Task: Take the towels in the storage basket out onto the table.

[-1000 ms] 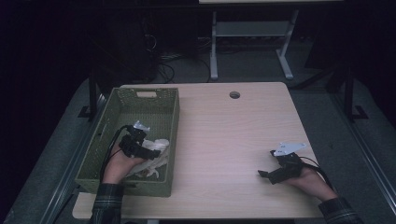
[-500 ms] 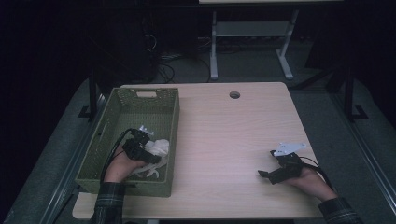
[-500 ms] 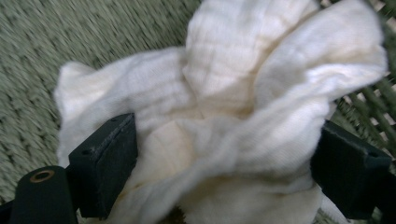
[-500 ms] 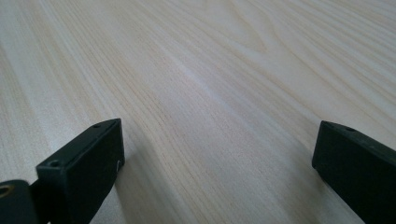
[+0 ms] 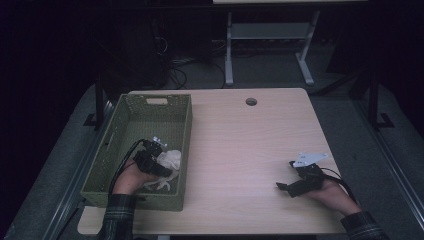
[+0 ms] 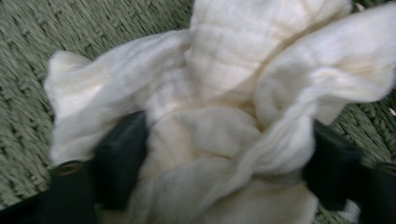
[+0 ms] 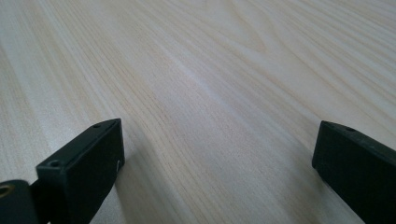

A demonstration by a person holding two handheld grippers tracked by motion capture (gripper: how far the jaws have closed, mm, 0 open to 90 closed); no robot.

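Observation:
A crumpled white cloth (image 5: 172, 160) lies in the near right part of a green woven basket (image 5: 186, 125). My left gripper (image 5: 161, 154) reaches into the basket over it. In the left gripper view the cloth (image 6: 219, 93) bunches between both black jaws of my left gripper (image 6: 229, 158) and presses against them; the jaws have just been closing on it. My right gripper (image 5: 286, 175) rests on the pale wooden table (image 5: 250, 145) at the near right, pointing left. Its jaws stand wide apart with bare wood between them (image 7: 219, 140).
The basket sits along the table's left side, its handle slot at the far end. A round cable hole (image 5: 251, 101) is at the table's far middle. Beyond the table stand a white desk frame (image 5: 270, 35) and cables on a dark floor.
My left gripper has shifted slightly over the cloth and the cloth is gathered tighter at its jaws. The right hand has kept still.

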